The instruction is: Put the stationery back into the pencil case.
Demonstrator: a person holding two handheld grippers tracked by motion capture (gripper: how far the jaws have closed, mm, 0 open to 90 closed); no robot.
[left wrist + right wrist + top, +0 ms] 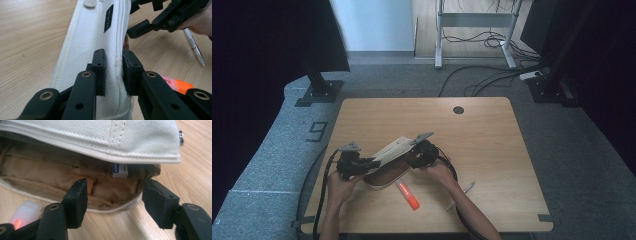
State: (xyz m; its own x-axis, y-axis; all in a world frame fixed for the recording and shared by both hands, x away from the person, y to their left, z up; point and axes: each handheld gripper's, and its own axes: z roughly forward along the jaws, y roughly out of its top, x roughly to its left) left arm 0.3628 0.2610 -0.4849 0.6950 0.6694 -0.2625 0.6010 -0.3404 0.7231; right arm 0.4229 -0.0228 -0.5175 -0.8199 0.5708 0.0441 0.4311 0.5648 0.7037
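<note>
On the near left part of the wooden worktop (492, 150), a cream canvas pencil case (388, 159) lies with its zip undone and its upper flap lifted. In the right gripper view the mouth of the case gapes towards the camera: the lining is tan cloth, an inner pocket runs along the back wall, and a white eraser (119, 170) with blue print sits at the back of the opening, partly hidden under the zip edge of the flap. What else lies deeper inside cannot be told.

The left hand-held gripper (113, 71) is pressed together on the flap; its two pads pinch the cream canvas along a stitched seam, and the flap stands up between them. A small black label is sewn on the flap further along.

The right hand-held gripper (113, 203) stands spread at the far end of the case, before the open mouth. Nothing lies between its jaws, and the pads press on nothing; its left jaw shows in front of the lining, its right jaw beside the rounded end of the case.

An orange highlighter (408, 195) with a pale cap lies on the worktop just in front of the case, outside it. A white pen (195, 48) lies on the worktop near the person's right hand (439, 171), also outside the case.
</note>
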